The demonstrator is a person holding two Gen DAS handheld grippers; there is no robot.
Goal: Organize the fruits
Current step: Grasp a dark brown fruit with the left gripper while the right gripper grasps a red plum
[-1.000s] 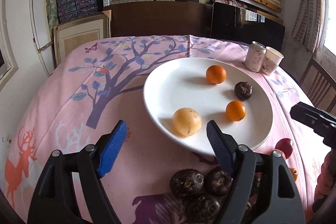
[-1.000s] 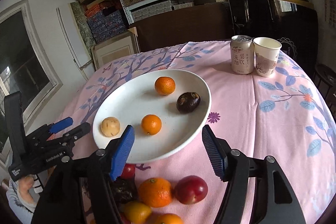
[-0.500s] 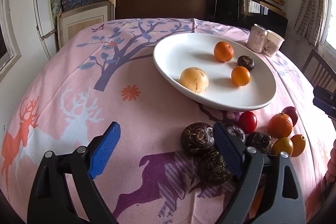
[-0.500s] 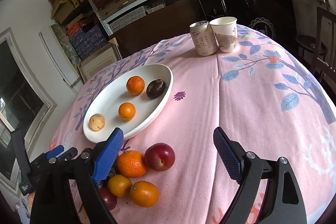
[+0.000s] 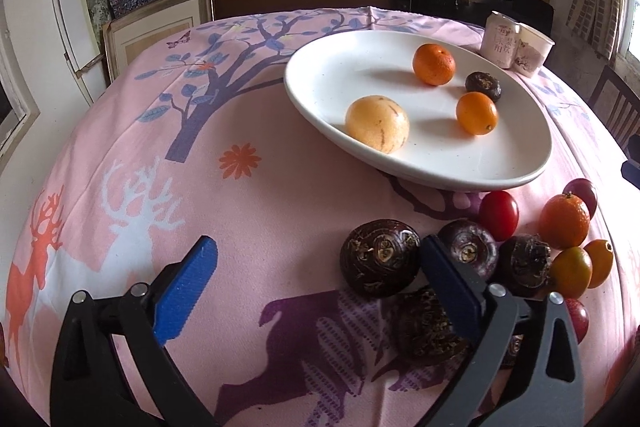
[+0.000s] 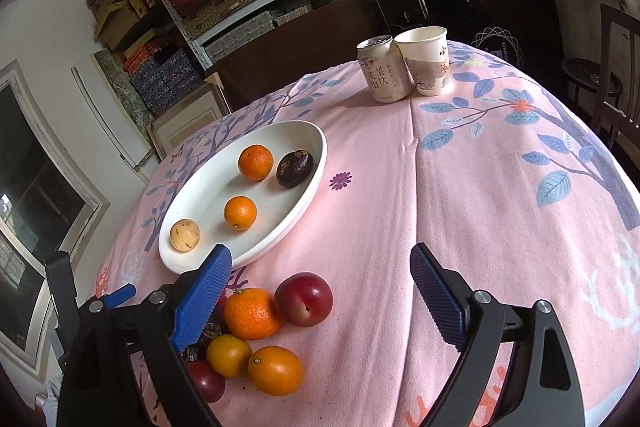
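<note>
A white oval plate (image 5: 500, 163) (image 6: 200, 187) holds a pale yellow fruit (image 5: 377, 123), two oranges (image 5: 433, 63) (image 5: 477, 113) and a dark fruit (image 5: 483, 86). A pile of loose fruit lies on the cloth in front of it: dark chestnut-like fruits (image 5: 379, 257), a red tomato (image 5: 498, 215), an orange (image 6: 252, 313), a red plum (image 6: 303, 299) and small orange fruits (image 6: 276, 370). My left gripper (image 5: 316, 287) is open and empty, its right finger beside the dark fruits. My right gripper (image 6: 320, 291) is open and empty, with the plum between its fingers.
A drink can (image 6: 382, 69) and a paper cup (image 6: 428, 61) stand at the far side of the pink patterned tablecloth (image 6: 480, 187). Shelves with boxes fill the back wall. A wooden chair (image 6: 616, 75) stands at the right.
Both grippers have drawn back from the plate toward the near side of the table. The loose fruit pile has come into view in front of them. Both stay open.
</note>
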